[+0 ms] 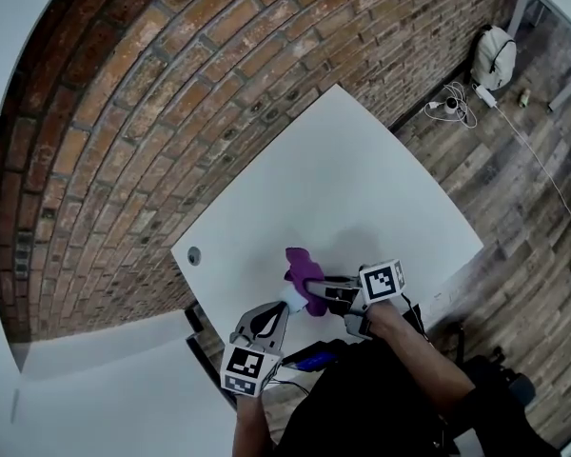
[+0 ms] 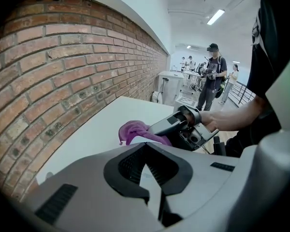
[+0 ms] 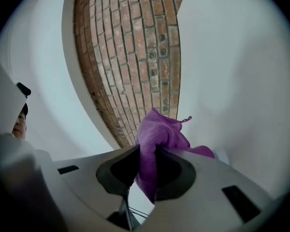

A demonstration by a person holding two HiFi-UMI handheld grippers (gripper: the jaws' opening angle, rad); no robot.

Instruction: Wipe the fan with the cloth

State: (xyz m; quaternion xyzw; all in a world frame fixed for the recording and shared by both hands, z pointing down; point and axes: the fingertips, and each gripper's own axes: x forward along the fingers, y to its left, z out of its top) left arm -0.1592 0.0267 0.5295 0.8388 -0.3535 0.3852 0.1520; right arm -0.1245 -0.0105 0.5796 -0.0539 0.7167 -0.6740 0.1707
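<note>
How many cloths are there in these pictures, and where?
1. The purple cloth is clamped in the right gripper, over the white table near the person's edge. Another may be hidden behind it.

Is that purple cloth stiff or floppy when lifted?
Probably floppy: the cloth bunches into folds where the right gripper pinches it. Likely light, since that small pinch holds it. Its fuzzy nap probably resists slipping.
</note>
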